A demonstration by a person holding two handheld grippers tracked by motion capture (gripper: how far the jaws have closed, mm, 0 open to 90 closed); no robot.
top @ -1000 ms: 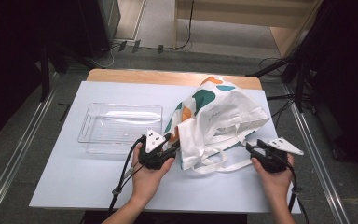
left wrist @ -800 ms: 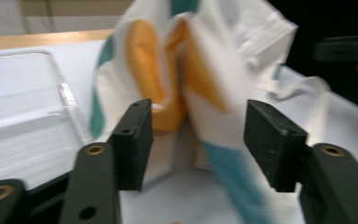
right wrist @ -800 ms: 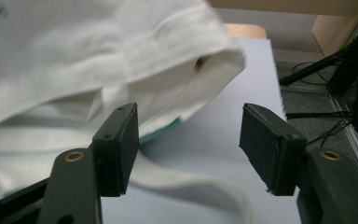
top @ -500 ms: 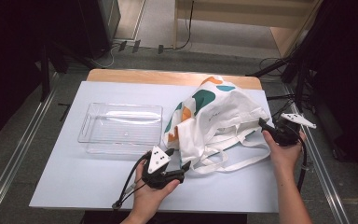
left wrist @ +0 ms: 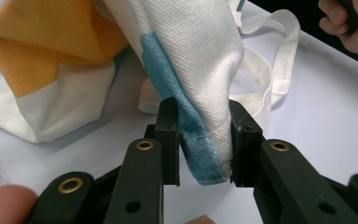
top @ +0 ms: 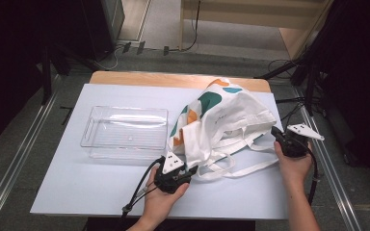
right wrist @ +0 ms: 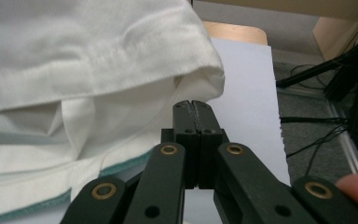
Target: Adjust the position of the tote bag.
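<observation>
With our left gripper (left wrist: 204,140) closing onto a folded corner of the white cloth tote bag (top: 224,120) with teal and orange patches and our right gripper (right wrist: 196,112) clenched against its far edge, we should next lift together.

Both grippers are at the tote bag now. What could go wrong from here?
The left gripper has only a bunched corner of the tote bag between its jaws, which have just been closing; the cloth may slip out when pulled. The right gripper has just closed with its jaws together at the bag's edge, and no cloth shows between them, so it may have missed its grip. The loose handle straps trail on the table and could snag.
</observation>
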